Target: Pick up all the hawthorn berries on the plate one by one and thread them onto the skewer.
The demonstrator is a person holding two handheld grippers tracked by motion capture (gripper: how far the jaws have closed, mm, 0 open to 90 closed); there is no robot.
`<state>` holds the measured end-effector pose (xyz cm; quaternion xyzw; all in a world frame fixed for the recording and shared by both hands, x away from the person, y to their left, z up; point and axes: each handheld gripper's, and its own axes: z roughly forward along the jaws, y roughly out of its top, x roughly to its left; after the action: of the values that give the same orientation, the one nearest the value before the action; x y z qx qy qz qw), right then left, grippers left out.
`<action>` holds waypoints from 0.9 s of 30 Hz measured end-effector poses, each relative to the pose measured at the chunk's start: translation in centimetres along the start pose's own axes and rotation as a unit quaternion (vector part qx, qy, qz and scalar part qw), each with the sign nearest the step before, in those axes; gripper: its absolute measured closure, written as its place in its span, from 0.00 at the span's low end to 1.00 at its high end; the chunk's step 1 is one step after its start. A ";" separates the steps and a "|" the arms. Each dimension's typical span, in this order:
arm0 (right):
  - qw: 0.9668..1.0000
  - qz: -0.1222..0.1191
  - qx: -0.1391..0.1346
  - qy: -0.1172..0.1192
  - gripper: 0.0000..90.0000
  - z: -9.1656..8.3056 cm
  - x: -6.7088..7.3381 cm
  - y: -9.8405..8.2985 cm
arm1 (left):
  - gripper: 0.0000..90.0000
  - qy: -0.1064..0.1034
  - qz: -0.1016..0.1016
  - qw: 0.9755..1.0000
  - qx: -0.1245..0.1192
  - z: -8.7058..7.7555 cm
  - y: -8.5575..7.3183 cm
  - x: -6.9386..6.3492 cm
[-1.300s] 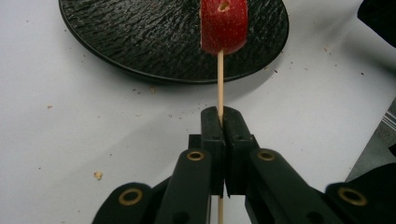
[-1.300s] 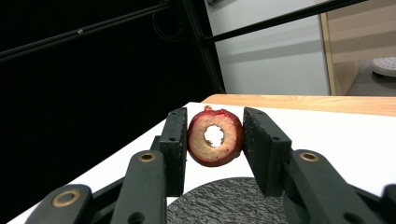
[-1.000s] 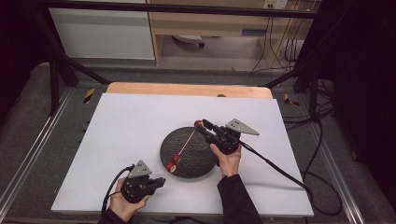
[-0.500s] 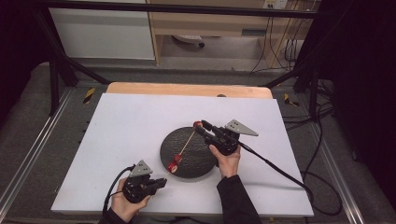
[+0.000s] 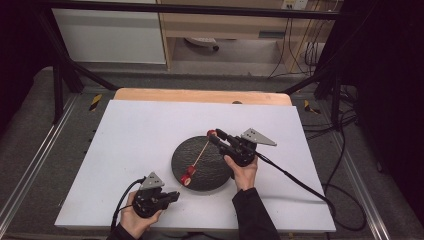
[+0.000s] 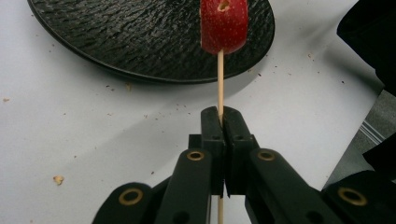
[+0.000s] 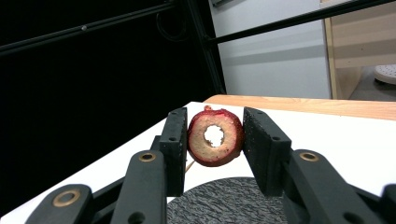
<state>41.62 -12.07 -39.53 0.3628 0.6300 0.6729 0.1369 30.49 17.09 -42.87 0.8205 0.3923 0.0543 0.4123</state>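
Vs. the earlier frames: no change, both hands and the skewer sit as they did.

Left gripper at the near left of the white table, held low and roughly level, pointing right toward the plate. Its jaws are fully closed, pinching the near end of the wooden skewer.

Right gripper over the far right rim of the black plate, forearm coming in from the near edge, tool aimed left and far. Jaws partway closed, clamped on a red fruit slice with a hole, both pads touching its sides, right at the skewer's far tip.

Skewer slants from near left to far right across the plate, above it.

Count: 2 grippers, 1 skewer, 1 plate, 2 red slices; the 2nd slice is threaded on the skewer near the left gripper, over the plate's near rim.
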 end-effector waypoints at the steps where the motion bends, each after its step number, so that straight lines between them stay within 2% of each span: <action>1: 1.000 0.000 0.000 -0.001 0.69 0.0 0.0 0.0 | 0.99 0.000 0.000 1.000 -0.003 0.0 0.0 0.0; 27: 1.000 -0.002 0.005 -0.001 0.69 0.0 0.0 0.0 | 0.99 0.001 -0.001 1.000 0.001 0.1 -0.1 -0.1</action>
<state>41.61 -12.08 -39.58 0.3628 0.6343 0.6687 0.1372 30.46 17.00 -42.97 0.8204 0.3934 0.0542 0.4114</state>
